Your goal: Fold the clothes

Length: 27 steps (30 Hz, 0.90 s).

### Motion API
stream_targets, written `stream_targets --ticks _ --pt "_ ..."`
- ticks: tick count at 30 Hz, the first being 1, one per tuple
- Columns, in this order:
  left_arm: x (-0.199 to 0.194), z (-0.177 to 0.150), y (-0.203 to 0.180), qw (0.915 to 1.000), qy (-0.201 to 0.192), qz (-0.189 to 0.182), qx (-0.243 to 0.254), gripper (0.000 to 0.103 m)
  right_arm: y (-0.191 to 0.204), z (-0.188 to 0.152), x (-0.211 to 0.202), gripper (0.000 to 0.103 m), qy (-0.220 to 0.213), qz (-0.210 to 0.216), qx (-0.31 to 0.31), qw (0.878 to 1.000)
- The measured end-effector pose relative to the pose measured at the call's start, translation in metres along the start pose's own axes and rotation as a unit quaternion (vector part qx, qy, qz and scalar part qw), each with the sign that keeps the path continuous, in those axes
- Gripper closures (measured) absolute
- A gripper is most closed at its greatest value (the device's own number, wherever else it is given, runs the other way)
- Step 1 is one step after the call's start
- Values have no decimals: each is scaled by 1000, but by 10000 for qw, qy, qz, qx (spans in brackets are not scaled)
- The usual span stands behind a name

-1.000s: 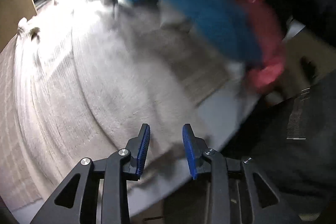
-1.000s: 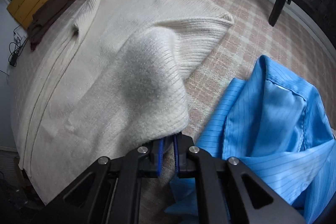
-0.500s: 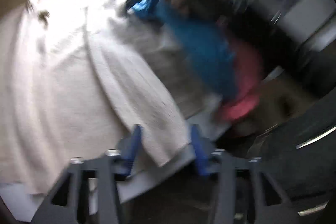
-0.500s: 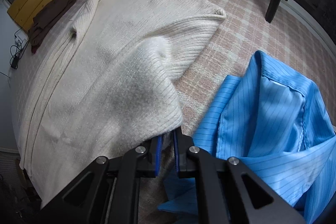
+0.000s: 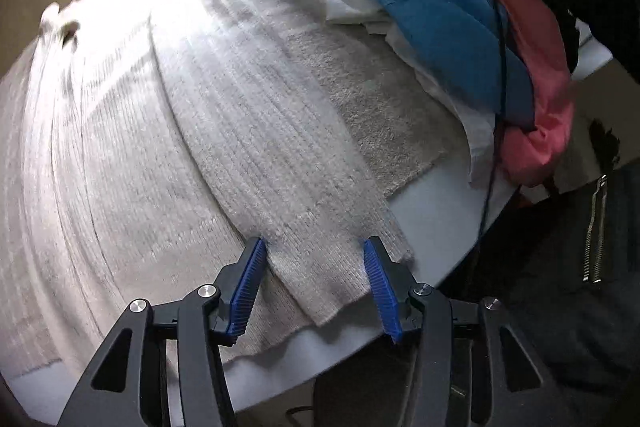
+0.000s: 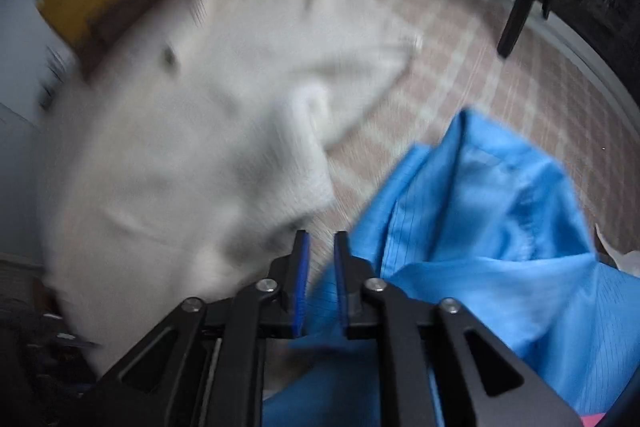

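Cream sweater half folded, pile waiting

The left tool (image 5: 314, 287) stands wide open, its pads on either side of the cuff of the sleeve (image 5: 340, 267) laid over the cream sweater (image 5: 140, 147) on the worktop (image 5: 432, 223). The right tool (image 6: 320, 279) is narrowly parted and empty as far as the blur lets me tell, with a folded flap of the sweater just ahead. I'd say only the sleeves are in; the body fold and the blue shirt (image 6: 500, 227) remain.
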<state>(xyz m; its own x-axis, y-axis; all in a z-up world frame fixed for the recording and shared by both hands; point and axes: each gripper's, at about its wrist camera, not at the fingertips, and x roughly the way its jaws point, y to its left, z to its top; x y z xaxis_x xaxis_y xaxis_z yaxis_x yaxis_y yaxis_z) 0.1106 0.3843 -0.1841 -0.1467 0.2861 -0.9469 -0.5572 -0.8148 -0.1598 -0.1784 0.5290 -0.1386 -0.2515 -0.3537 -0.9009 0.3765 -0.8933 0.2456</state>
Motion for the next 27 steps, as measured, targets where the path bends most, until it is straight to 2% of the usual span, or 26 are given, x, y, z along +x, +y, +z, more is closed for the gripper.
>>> stream_targets --ticks 2,3,5,6,9,11,13,14,15,16,17,18,19,20,22,23,24,26,27 --pt "-1 3 3 9998 -20 -92 -160 56 -11 19 -14 79 -452 -26 318 9985" --pt "-3 5 2 9998 -67 -95 -152 58 -17 30 -10 79 -497 -168 366 9980" --pt "-10 12 -3 9996 -229 -125 -102 58 -29 50 6 79 -453 -515 385 9969" --pt "-13 16 -5 9993 -308 -185 -72 58 -31 56 18 79 -381 -534 448 9968" --pt "-8 28 -11 9991 -370 -223 30 56 -30 67 58 76 -110 -414 697 9966" --pt "3 32 -10 9996 -242 -153 62 57 -30 75 85 75 70 -334 863 9957" --pt "12 33 -8 9998 -130 -145 51 57 -29 81 90 75 60 -230 812 9964" --pt "15 32 -6 9998 -115 -169 31 57 -26 84 89 77 13 -107 738 9972" --pt "18 32 -5 9998 -109 -190 19 57 -23 86 87 94 -46 43 652 9979" --pt "19 31 -5 9997 -125 -203 25 56 -20 88 86 96 -104 192 565 9982" --pt "20 31 -5 9997 -139 -211 32 56 -14 92 82 96 -257 75 362 9990" --pt "20 30 -6 9997 -146 -208 43 56 -9 95 80 96 -409 -255 147 9987" --pt "21 31 -7 9997 -143 -212 47 55 -6 99 83 96 -459 -671 1 9967" --pt "21 31 -8 9997 -140 -216 52 55 -5 100 89 96 -384 -901 -63 9952" --pt "18 30 -11 9996 -163 -248 19 56 -3 99 89 95 -312 -973 -59 9948" --pt "14 30 -12 9995 -184 -270 -9 56 -2 97 84 88 -316 -988 -16 9946" --pt "11 30 -14 9994 -217 -275 -29 56 -3 93 76 73 -303 -988 79 9946" --pt "5 27 -19 9993 -328 -202 -25 55 -4 83 57 53 -246 -872 313 9954" --pt "8 26 -22 9993 -320 -175 -21 55 -7 73 44 52 -192 -645 336 9972"
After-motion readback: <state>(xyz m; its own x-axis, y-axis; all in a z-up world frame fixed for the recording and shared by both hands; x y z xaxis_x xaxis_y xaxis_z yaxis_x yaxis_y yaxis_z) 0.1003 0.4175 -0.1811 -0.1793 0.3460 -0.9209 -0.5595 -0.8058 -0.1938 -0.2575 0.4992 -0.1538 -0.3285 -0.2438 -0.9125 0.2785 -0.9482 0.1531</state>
